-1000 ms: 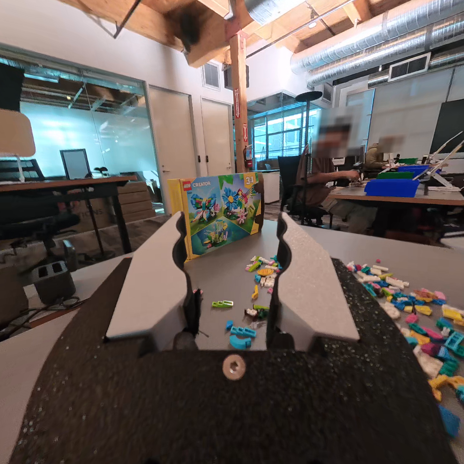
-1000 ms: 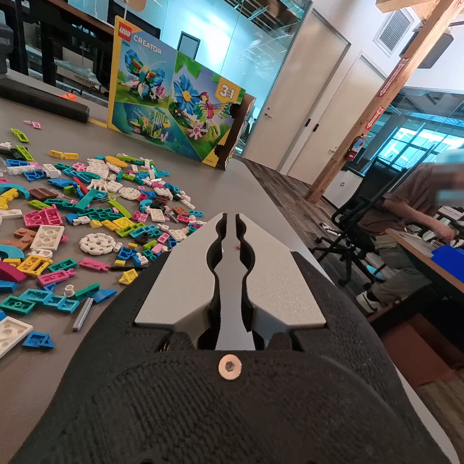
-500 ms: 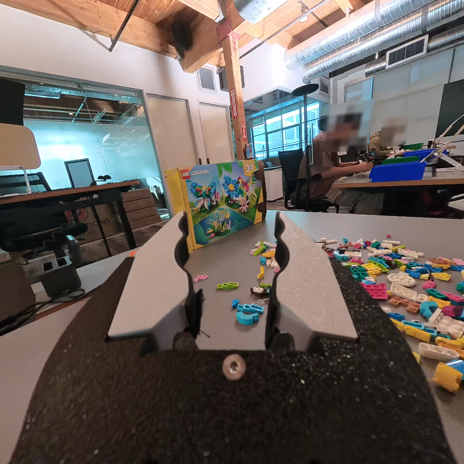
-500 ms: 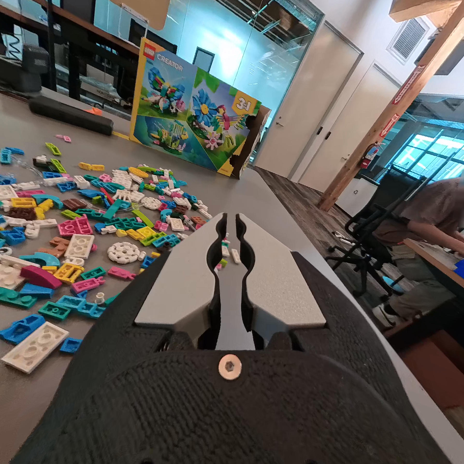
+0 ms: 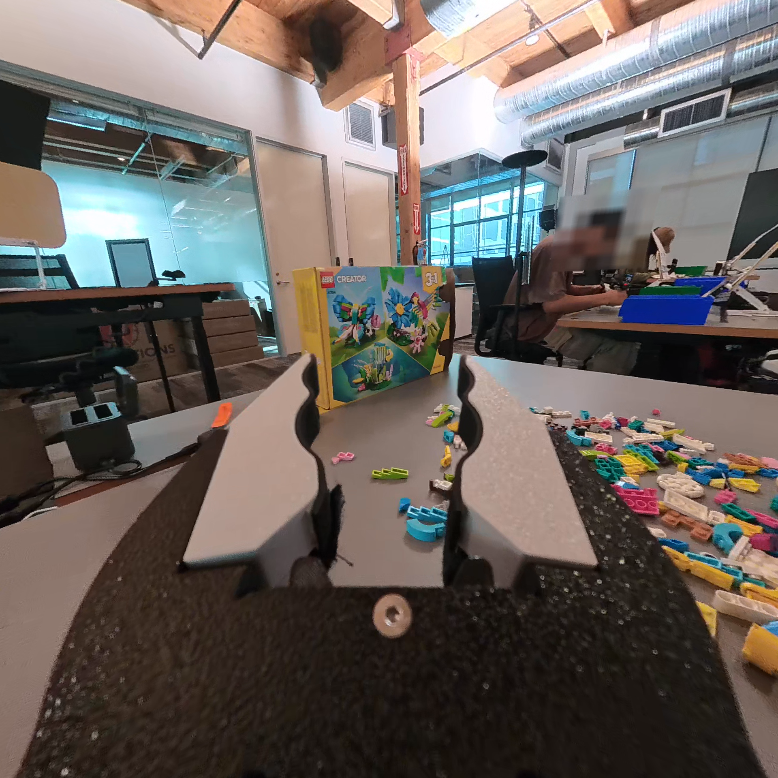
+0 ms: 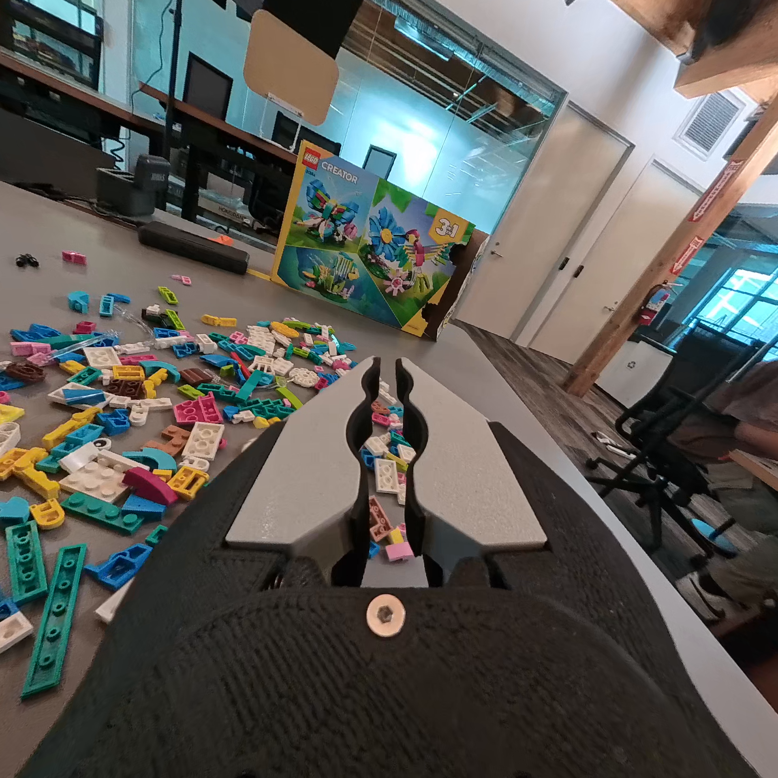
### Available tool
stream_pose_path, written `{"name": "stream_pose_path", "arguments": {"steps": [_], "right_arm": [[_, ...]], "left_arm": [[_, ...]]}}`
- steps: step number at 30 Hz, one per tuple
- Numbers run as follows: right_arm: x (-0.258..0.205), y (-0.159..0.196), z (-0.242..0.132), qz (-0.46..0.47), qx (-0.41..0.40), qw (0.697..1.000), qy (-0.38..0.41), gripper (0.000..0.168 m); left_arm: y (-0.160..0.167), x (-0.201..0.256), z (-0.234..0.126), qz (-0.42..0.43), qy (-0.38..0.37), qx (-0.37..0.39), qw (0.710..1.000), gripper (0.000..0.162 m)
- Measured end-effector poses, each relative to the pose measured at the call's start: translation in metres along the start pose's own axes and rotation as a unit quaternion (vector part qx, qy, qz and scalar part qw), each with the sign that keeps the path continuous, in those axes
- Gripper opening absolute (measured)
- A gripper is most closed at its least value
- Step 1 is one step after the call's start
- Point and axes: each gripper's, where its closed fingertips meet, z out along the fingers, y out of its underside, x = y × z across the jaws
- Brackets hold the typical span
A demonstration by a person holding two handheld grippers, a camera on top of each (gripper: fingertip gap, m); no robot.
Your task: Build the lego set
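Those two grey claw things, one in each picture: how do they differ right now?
The left gripper has its fingers spread wide, with bare table and a lime green piece showing between them. The right gripper has its fingers nearly together, leaving only a thin slit at the tips.

The left one points at the set's box and the sparse edge of the bricks; the right one hangs over the dense brick pile.

Both are grey-fingered, black-bodied and hold nothing.

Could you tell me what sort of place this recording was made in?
Probably an open-plan office: desks, a glass-walled meeting room, a person working nearby. Loose lego pieces cover the grey table.
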Motion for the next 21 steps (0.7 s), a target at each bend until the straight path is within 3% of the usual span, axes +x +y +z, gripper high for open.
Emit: {"name": "stream_pose_path", "arguments": {"steps": [9,21], "right_arm": [[-0.016,-0.005,0.002,-0.027,0.012,0.999,-0.017,0.005],[-0.012,-0.008,0.002,0.014,0.018,1.000,-0.021,0.007]], "left_arm": [[0.005,0.008,0.002,0.028,0.015,-0.017,0.999,0.061],[0.013,0.003,0.001,0.052,0.015,-0.040,0.998,0.054]]}}
